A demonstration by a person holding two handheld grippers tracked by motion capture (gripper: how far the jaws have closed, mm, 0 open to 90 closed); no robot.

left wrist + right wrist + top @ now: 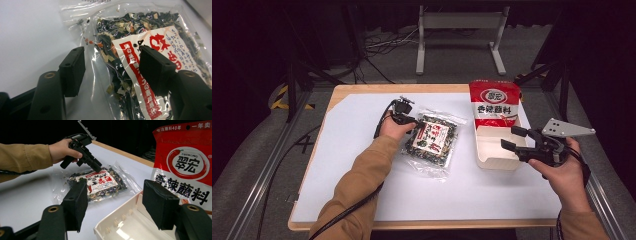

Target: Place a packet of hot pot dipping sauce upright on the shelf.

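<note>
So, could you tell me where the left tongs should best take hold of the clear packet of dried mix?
Probably at the near left edge of the clear packet, coming down from above: it lies flat on the table, and the open left tongs already straddle that thin edge.

The left gripper hangs low over the white counter, its black fingers spread apart astride the clear snack packet's near edge, not pressing it.

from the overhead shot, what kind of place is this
Most likely a lab or studio bench set up for recording handling work: a white-topped table on a metal frame, cables on the grey floor behind it, and a handheld gripper with its own camera in each hand.
</note>
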